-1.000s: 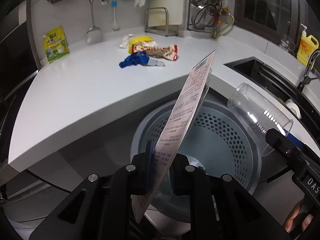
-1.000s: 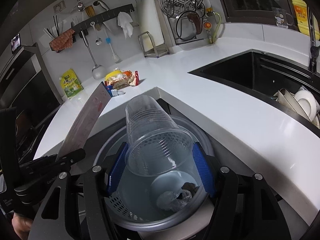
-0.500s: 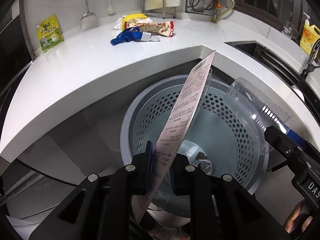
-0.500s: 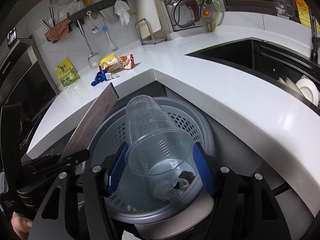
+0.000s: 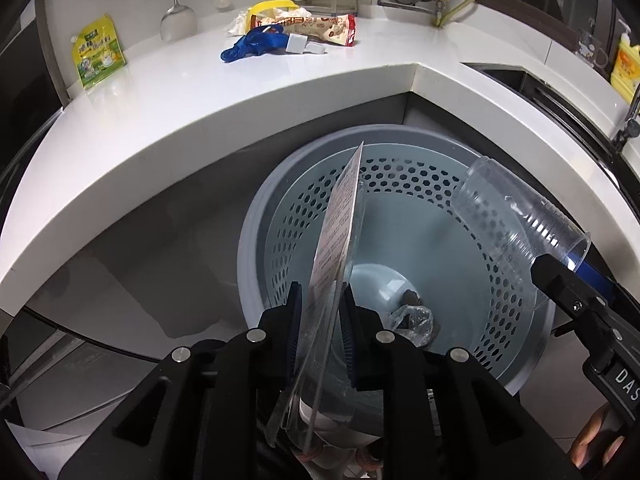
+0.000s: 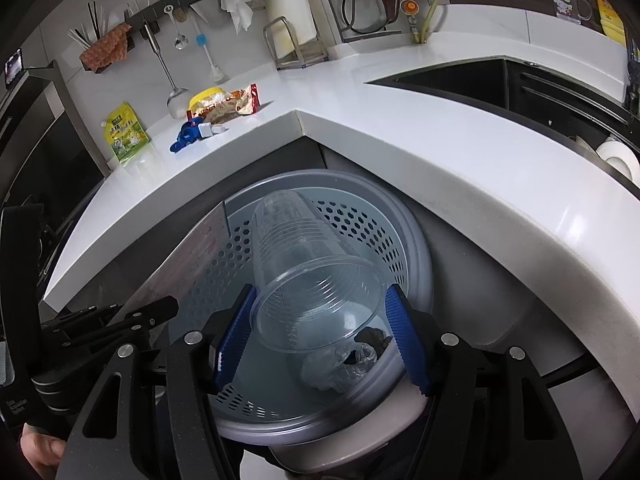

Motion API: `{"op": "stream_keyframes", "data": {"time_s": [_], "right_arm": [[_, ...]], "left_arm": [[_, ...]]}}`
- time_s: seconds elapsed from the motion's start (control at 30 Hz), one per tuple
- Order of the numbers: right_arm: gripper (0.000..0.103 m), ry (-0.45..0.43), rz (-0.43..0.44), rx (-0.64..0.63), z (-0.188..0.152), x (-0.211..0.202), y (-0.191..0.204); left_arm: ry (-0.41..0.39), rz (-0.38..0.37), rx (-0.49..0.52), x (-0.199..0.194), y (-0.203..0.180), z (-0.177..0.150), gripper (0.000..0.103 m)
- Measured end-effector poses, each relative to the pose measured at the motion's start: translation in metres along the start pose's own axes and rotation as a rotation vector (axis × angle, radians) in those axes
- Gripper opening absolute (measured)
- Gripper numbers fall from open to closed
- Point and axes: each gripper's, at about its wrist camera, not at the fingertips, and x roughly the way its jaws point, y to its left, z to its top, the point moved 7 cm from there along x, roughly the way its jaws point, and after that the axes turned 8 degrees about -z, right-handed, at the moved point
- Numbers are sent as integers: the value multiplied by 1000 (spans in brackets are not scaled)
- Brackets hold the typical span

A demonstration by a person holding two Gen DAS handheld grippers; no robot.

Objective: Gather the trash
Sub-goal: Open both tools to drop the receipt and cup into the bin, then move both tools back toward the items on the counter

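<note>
Clear plastic cup (image 6: 308, 280): thin, ribbed, v. light, prob. crushes easily, so hold at rim w/ light squeeze. Right claw (image 6: 320, 332) grips it across the mouth, above the perforated grey bin (image 5: 260, 248). Flat printed package (image 5: 340, 232) w/ clear film: stiff-ish, slick, stands between left claw (image 5: 320, 328) pads; jaws have just been opening, grip looks loosened. More wrappers (image 5: 312, 26) on bench (image 5: 160, 96).

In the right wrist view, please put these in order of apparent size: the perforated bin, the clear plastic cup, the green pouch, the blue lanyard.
1. perforated bin
2. clear plastic cup, though it is nearest the camera
3. green pouch
4. blue lanyard, only slightly smaller than the pouch
</note>
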Motion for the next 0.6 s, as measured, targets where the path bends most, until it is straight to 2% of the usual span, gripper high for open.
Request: {"op": "stream_keyframes", "data": {"time_s": [0.27, 0.33, 0.4, 0.5, 0.6], "right_arm": [[64, 14, -4, -2, -2, 4, 1], [64, 14, 0, -1, -3, 4, 1], [66, 13, 14, 6, -3, 3, 1], [69, 7, 13, 9, -3, 1, 0], [69, 3, 16, 11, -3, 0, 0]], "left_arm": [[-1, -4, -3, 1, 1, 1, 22], [-2, -8, -6, 0, 1, 1, 25], [-10, -9, -10, -2, 2, 1, 33], [-26, -5, -15, -5, 3, 3, 57], [-41, 1, -13, -8, 2, 5, 58]]}}
